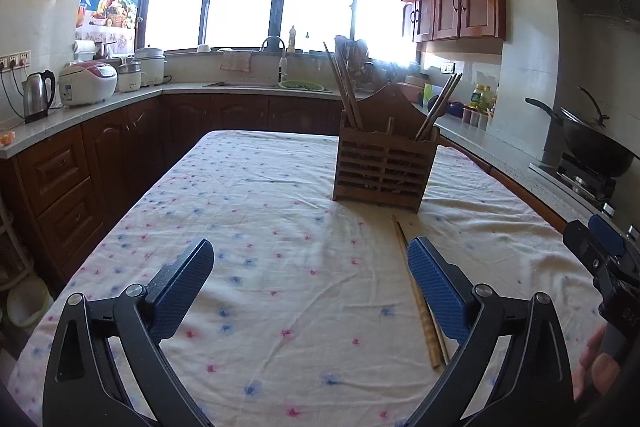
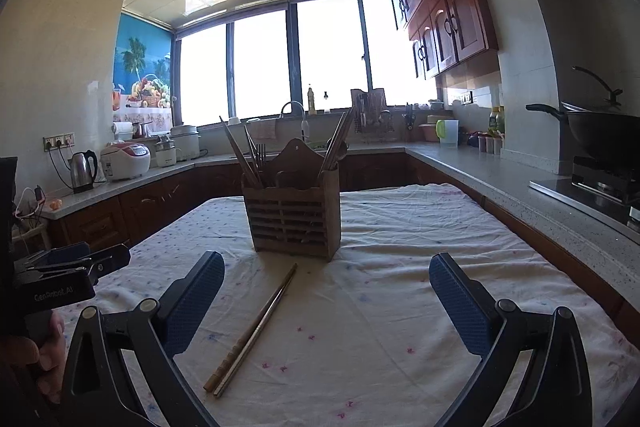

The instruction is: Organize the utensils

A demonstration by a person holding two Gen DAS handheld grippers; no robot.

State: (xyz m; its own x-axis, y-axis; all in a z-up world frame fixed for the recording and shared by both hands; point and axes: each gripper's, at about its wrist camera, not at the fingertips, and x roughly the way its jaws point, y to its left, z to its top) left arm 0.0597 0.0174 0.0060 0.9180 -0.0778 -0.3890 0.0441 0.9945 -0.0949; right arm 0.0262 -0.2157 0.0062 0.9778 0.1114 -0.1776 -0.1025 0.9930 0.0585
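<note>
Jaws of both the left gripper (image 1: 310, 255) and right gripper (image 2: 326, 267) stand spread, empty. Chopsticks (image 2: 252, 327) lie lower centre before the wooden holder (image 2: 294, 209); pinching both mid-length together seems best.

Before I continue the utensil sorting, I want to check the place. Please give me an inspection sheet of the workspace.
Surface: table under a white flowered cloth, wrinkled.
Job's things: wooden utensil holder upright on the cloth, chopsticks and a fork standing in its compartments; one pair of chopsticks lies loose on the cloth in front of it.
Clutter: nothing seen on the table.
Grippers: left gripper open, holding nothing; right gripper open, holding nothing. The loose pair lies between the right gripper's fingers, not gripped.
Cables: cords from the wall sockets to the kettle on the far counter; none on the table.
Surroundings: counters around, sink under the window, wok on the stove.
</note>
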